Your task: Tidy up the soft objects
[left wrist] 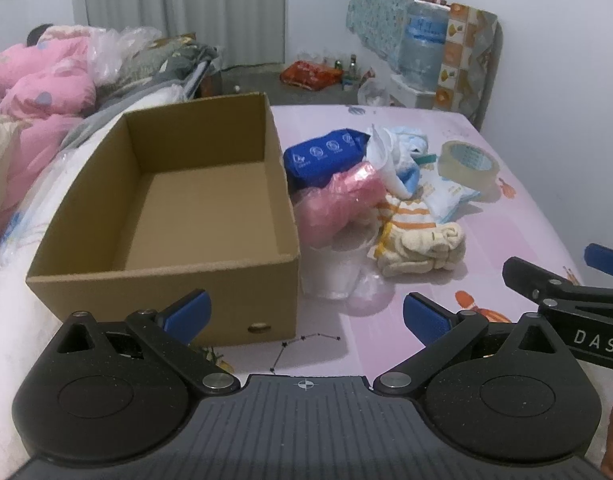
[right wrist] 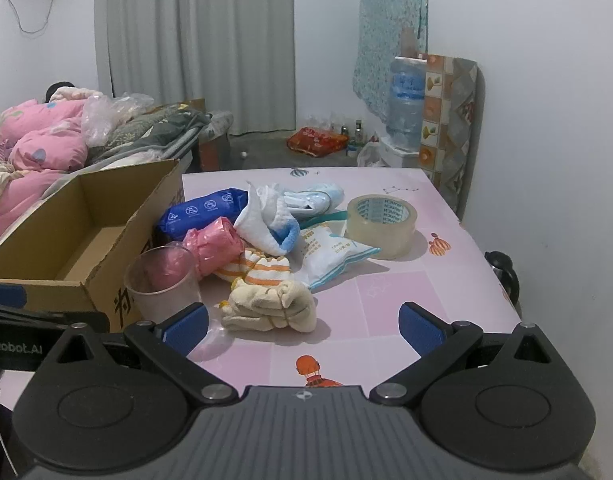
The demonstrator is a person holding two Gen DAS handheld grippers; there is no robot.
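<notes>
An empty cardboard box point(left wrist: 166, 288) point(right wrist: 106, 280) stands on the left of the pink table. To its right lies a heap of soft things: a tied cream sock bundle point(left wrist: 422, 252) point(right wrist: 270, 304), an orange-striped sock point(left wrist: 410, 212) point(right wrist: 258, 268), a pink plastic bag roll point(left wrist: 338, 200) point(right wrist: 218, 244), a blue packet point(left wrist: 322, 156) point(right wrist: 202, 212) and a white cloth point(left wrist: 386, 156) point(right wrist: 262, 220). My left gripper point(left wrist: 305, 306) hangs open before the box's near right corner. My right gripper point(right wrist: 304, 316) is open just short of the cream bundle, holding nothing.
A clear plastic cup point(left wrist: 334, 272) point(right wrist: 162, 284) stands beside the box. A tape roll point(left wrist: 468, 166) point(right wrist: 380, 224) and a white snack packet point(right wrist: 330, 256) lie at the heap's right. Pink bedding point(left wrist: 38, 92) is piled at left, a water jug point(right wrist: 404, 104) behind. The table edge point(right wrist: 486, 276) falls off at right.
</notes>
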